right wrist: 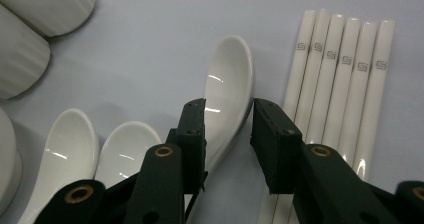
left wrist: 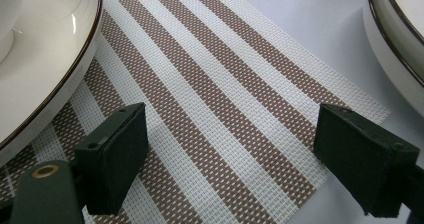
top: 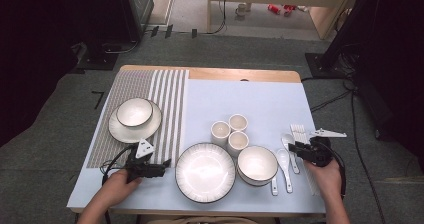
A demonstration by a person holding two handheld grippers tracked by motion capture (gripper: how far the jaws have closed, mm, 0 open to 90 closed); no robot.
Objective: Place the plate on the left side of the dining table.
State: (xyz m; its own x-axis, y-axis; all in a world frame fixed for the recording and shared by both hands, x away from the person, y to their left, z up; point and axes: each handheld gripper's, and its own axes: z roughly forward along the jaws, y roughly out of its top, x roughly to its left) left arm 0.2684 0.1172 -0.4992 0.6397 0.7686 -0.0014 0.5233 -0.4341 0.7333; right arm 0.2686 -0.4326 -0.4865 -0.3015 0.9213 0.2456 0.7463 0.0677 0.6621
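Presently, right gripper straddles a spoon at frame centre, pads apart w/ gap (no clamp); left gripper gapes wide over the mat.

Black jaws, brass rivets, grey three-cornered plates.

Bright even overhead light, dark room edges, glare on plate, soft shadows, sharp close-ups
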